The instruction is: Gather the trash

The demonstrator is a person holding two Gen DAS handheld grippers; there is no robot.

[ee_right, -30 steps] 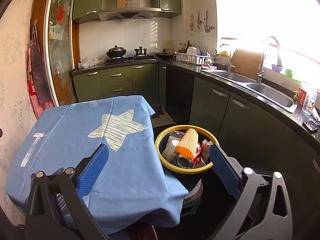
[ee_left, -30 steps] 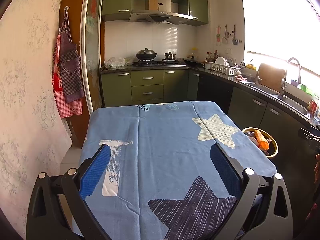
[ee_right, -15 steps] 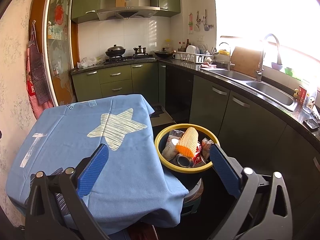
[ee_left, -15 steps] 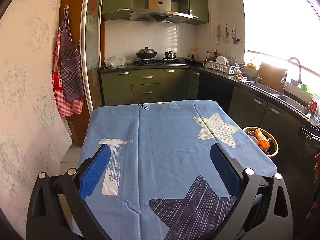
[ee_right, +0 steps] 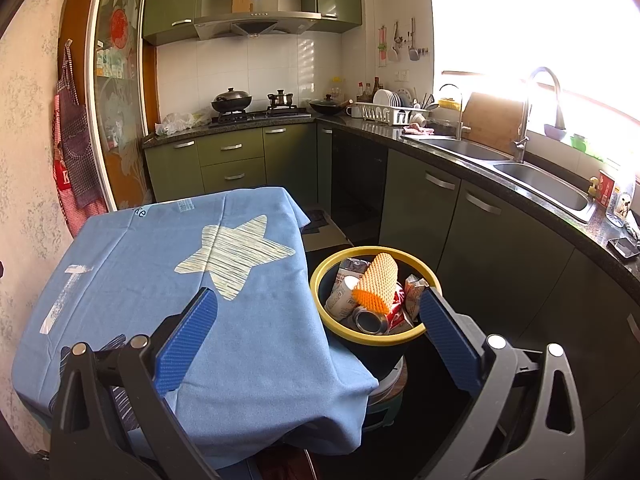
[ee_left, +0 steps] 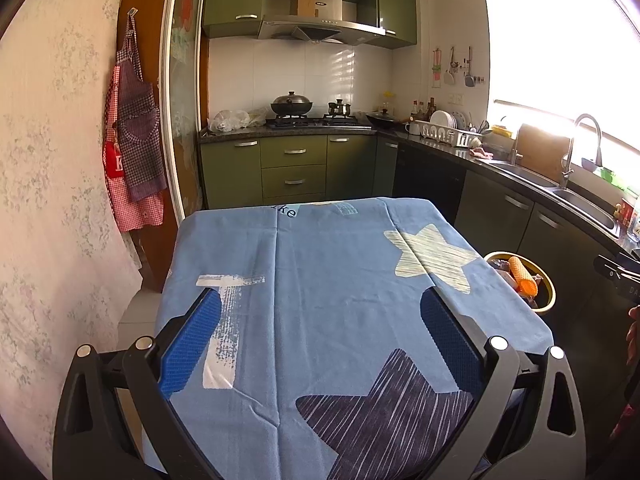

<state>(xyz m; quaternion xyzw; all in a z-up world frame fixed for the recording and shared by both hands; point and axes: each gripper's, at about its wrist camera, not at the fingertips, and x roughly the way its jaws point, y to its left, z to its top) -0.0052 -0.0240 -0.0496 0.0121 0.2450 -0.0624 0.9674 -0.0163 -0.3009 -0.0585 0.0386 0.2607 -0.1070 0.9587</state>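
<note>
A green-cabinet kitchen runs around the back and right side, with a stove point(ee_left: 312, 120) at the far wall, a sink point(ee_right: 548, 188) under a bright window, and aprons point(ee_left: 134, 148) hanging on the wall well left of the jaws. In front stands a table under a blue cloth point(ee_left: 328, 280) printed with stars. The left gripper point(ee_left: 320, 340) hangs over the near part of the cloth with its jaws spread wide and nothing between them; the blue pads point(ee_left: 192, 344) frame bare cloth, a dark star lying just below the gap and a pale star ahead of the right jaw. The bin point(ee_left: 548, 292), yellow-rimmed, sits beyond and to the right of the right jaw in this view, past the cloth's edge. The right gripper point(ee_right: 320, 336) is likewise wide open and empty. Its left jaw lies over the cloth's corner, its right jaw just beside the bin's near right rim, so the bin point(ee_right: 320, 280) sits ahead within the gap, toward the right jaw. The trash is in the bin: an orange foam net point(ee_right: 376, 284) standing on top, a can point(ee_right: 370, 320) lying below it nearest the jaws, and cartons and wrappers point(ee_right: 344, 292) packed around them. The cloth carries no loose items in either view.
</note>
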